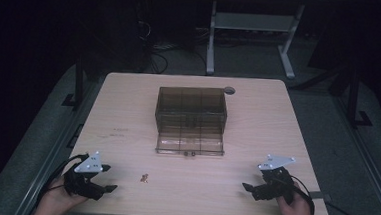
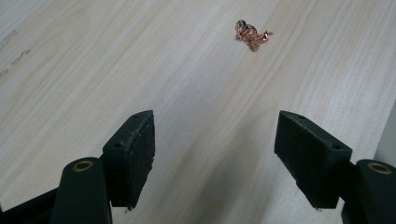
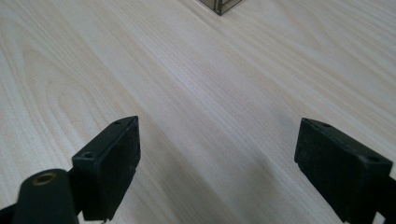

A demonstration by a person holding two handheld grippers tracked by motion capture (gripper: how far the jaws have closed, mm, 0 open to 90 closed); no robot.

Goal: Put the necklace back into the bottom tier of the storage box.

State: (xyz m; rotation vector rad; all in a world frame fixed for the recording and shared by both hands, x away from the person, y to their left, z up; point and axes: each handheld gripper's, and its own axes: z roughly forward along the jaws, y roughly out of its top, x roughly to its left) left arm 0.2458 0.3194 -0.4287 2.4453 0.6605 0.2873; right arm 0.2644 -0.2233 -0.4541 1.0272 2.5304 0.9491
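A small rose-gold chain (image 2: pixel 252 34) lies in a tangle on the bare worktop (image 1: pixel 257 126), just ahead of the left hand-held gripper (image 1: pixel 104 186) and well short of the open smoky compartment box (image 1: pixel 191 118) at the middle. This looks like the very start: nothing picked up yet. The left hand-held gripper rests low near the front edge, jaws spread wide and empty, aimed toward the chain. The right hand-held gripper (image 1: pixel 249 189) sits likewise at the far corner, released. Next comes a short reach and a careful pinch on that heap.
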